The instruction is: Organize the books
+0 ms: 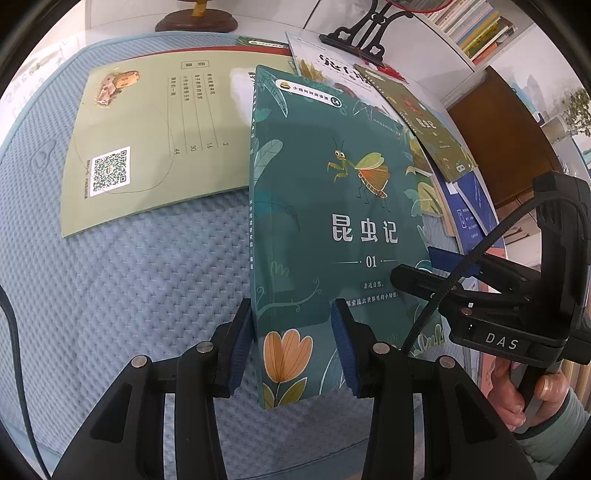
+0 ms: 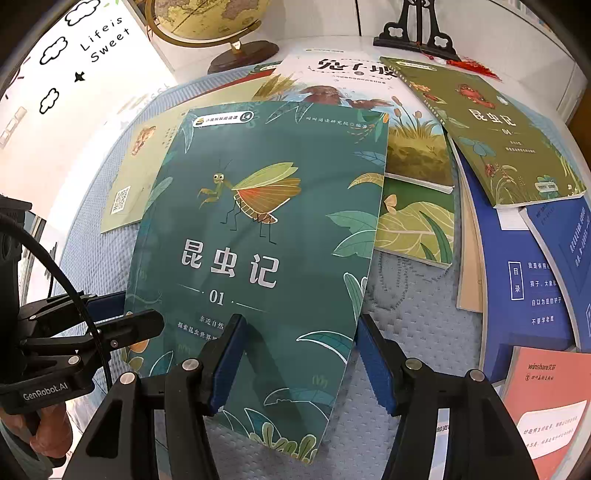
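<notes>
A teal book [image 1: 332, 203] with a mantis on its cover hangs tilted above the blue quilted mat [image 1: 129, 295]. My left gripper [image 1: 291, 332] is shut on its lower spine edge, one pad under the spine and the other on the cover. From the right wrist view the same teal book [image 2: 266, 221] shows the left gripper [image 2: 125, 314] clamped at its left edge. My right gripper [image 2: 301, 354] straddles the lower right edge: one pad lies over the cover, and the other stands just off the edge with a thin gap. That right gripper [image 1: 432, 273] also appears in the left wrist view.
A pale green book [image 1: 147, 147] with a QR code lies on the mat at left. Behind and right lie a white rabbit book [image 2: 351, 74], an olive book [image 2: 498, 140], blue books [image 2: 524, 277] and an orange one [image 2: 546, 406]. A globe [image 2: 207, 18] and a black stand [image 2: 417, 33] sit at the back.
</notes>
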Available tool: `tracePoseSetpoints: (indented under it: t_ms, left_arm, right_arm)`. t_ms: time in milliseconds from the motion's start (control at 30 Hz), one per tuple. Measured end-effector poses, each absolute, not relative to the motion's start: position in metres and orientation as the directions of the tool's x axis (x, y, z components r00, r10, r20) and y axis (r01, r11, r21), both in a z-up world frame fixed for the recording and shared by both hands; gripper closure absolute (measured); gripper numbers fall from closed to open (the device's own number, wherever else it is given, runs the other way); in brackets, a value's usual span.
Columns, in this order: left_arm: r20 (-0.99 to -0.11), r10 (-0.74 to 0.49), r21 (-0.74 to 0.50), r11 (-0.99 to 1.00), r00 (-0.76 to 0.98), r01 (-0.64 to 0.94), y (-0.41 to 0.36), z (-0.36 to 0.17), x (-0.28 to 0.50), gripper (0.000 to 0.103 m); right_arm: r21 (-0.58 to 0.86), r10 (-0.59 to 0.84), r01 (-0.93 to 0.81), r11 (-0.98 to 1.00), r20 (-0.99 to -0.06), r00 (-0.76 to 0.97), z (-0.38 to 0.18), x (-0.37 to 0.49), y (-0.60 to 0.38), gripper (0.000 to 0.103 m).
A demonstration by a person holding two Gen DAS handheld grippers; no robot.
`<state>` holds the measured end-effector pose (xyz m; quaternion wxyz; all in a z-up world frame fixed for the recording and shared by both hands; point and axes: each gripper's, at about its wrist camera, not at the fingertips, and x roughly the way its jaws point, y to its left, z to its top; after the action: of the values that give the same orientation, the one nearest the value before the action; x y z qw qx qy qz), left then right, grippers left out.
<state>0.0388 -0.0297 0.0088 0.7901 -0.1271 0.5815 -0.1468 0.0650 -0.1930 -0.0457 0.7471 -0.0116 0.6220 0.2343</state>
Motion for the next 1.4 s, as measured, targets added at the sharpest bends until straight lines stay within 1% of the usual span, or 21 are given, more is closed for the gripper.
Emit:
tracePoseSetpoints:
  t_ms: [300, 700, 1133, 1400]
  left_arm:
    - [-0.882, -0.378, -0.369, 0.925, 0.28, 0.088, -0.029, 0.008, 0.041, 0.065]
    - [-0.89, -0.367, -0.33, 0.928, 0.271, 0.174, -0.03, 0.012, 0.03, 0.065]
    - [-0.884, -0.391, -0.355, 0.918, 0.257, 0.176, 0.011, 0.013, 0.002, 0.065]
    - [-0.88, -0.399, -0.361, 0.915, 0.259, 0.183, 0.022, 0.011, -0.008, 0.065]
  right_arm:
    - [0.274, 0.33, -0.366, 0.889, -0.939, 0.099, -0.045, 0.067, -0.191, 0.043]
    - [0.251, 0.288, -0.333, 0.909, -0.956, 0.065, -0.044, 0.074, -0.177, 0.043]
    - [0.244, 0.277, -0.304, 0.921, -0.959, 0.068, -0.04, 0.054, -0.133, 0.043]
    - [0.234, 0.268, -0.298, 0.925, -0.96, 0.077, -0.04, 0.046, -0.128, 0.043]
